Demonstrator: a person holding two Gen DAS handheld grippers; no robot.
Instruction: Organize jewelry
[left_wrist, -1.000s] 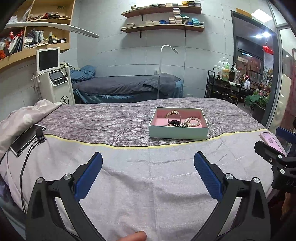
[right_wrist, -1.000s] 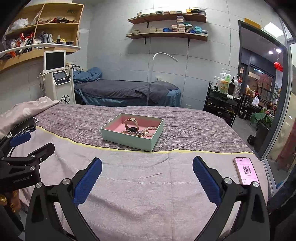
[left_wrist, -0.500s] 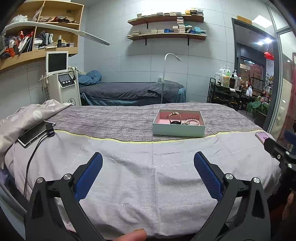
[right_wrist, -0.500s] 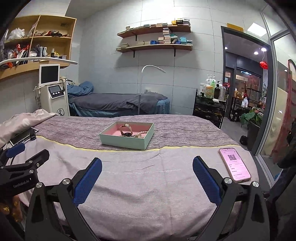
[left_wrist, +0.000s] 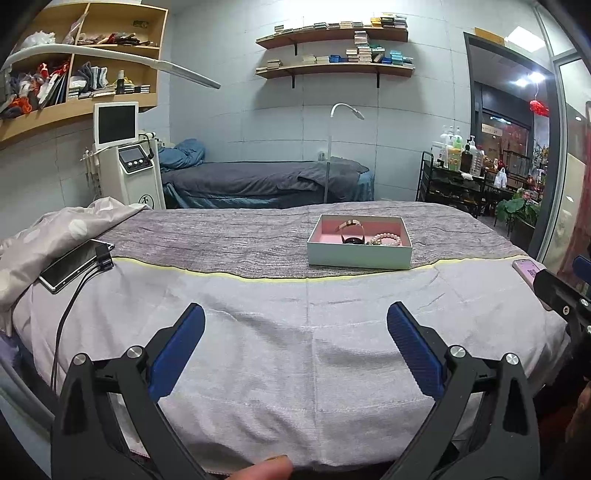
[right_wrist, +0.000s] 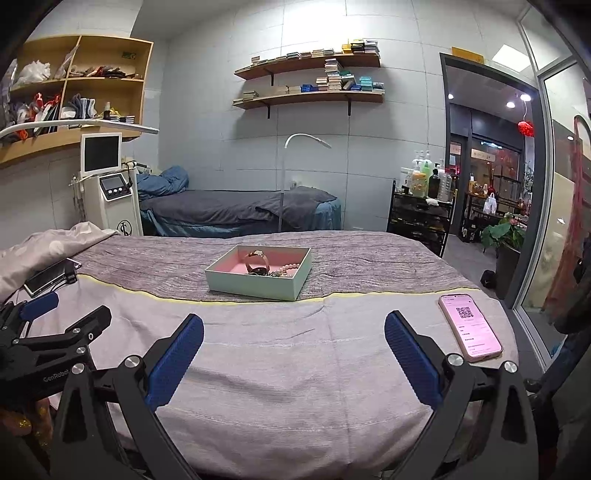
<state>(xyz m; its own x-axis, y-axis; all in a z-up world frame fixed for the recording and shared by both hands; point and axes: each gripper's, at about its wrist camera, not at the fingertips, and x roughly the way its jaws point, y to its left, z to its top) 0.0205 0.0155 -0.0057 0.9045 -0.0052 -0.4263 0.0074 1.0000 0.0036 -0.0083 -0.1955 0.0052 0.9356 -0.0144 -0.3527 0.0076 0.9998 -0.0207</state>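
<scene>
Now both grippers hang wide open and empty at the bed's near edge, the jewelry box (left_wrist: 359, 245) sitting far ahead, right of the left gripper (left_wrist: 295, 345), left of the right gripper (right_wrist: 293, 347).

Jewelry (left_wrist: 369, 236) half-hidden behind box wall (left_wrist: 358, 253)

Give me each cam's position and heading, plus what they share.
Left wrist: on the left hand-held gripper, facing across the bed to the jewelry box; its open blue fingers and a fingertip show.
Right wrist: on the right hand-held gripper, same heading; its open fingers show.
Shared: the box, the pink phone, and each view catches the other gripper.
</scene>
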